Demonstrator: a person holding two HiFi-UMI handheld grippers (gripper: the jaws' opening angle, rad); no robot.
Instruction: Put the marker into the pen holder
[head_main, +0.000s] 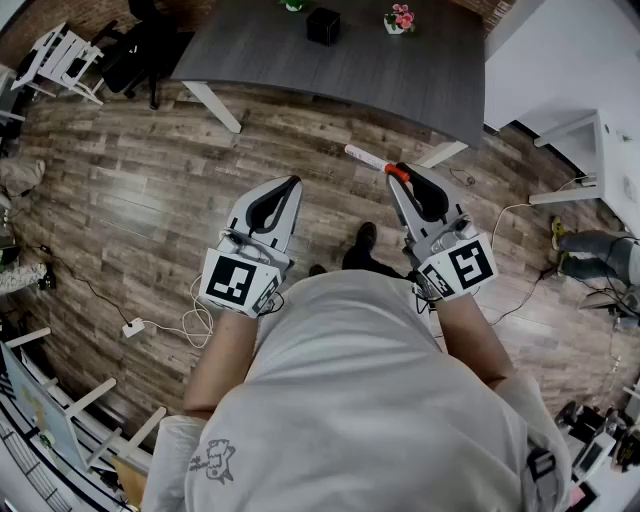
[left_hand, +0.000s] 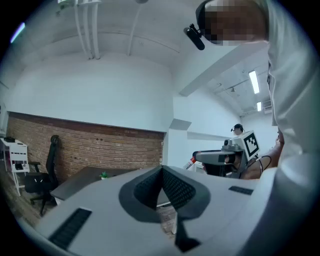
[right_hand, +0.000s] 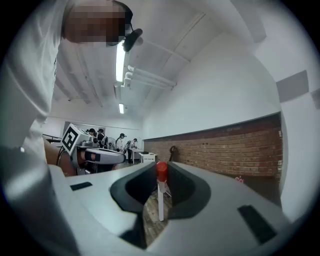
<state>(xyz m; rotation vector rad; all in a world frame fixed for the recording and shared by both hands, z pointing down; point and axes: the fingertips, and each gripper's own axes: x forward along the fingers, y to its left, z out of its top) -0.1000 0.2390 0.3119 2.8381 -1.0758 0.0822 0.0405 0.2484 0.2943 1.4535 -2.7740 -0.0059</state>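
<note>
Jutting beyond right gripper tips, marker sits clamped.

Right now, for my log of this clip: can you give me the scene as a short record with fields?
right tongs: shut on the marker, red cap at the tips
left tongs: shut, nothing between them
pen holder: black, on the grey table ahead
task state: marker not yet in the pen holder; both tongs held over the wooden floor, short of the table
</note>
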